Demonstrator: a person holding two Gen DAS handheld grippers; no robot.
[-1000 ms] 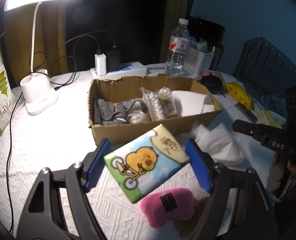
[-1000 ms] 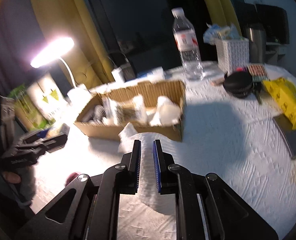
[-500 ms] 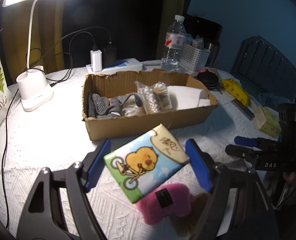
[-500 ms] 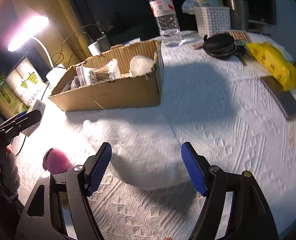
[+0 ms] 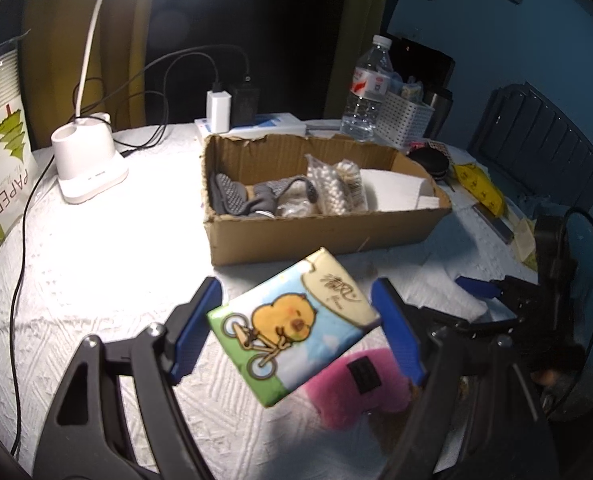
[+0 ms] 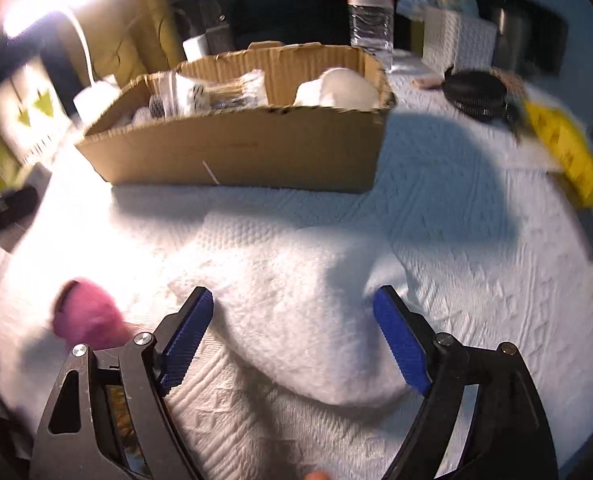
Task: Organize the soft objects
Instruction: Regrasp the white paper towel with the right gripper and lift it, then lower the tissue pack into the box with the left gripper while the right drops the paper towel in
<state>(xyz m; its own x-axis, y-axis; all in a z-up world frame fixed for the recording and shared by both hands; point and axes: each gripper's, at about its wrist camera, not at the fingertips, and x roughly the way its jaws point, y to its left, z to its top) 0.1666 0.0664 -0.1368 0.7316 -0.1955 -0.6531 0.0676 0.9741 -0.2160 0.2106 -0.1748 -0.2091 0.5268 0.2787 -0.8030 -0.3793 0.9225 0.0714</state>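
The left hand-held gripper (image 5: 296, 328) pinches the soft tissue pack (image 5: 292, 326) by its ends (light, squashy, best held gently), while the right hand-held gripper (image 6: 294, 340) gapes wide over a limp white cloth (image 6: 312, 320).

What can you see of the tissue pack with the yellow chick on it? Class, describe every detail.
The tissue pack is a soft rectangular packet in glossy plastic wrap. It shows a yellow chick riding a bicycle on blue sky and green ground, with a cream label bearing script at one corner. It is tilted, lifted above the white tablecloth, and held between the blue fingers of the left gripper. A pink plush toy lies under it, the cardboard box beyond.
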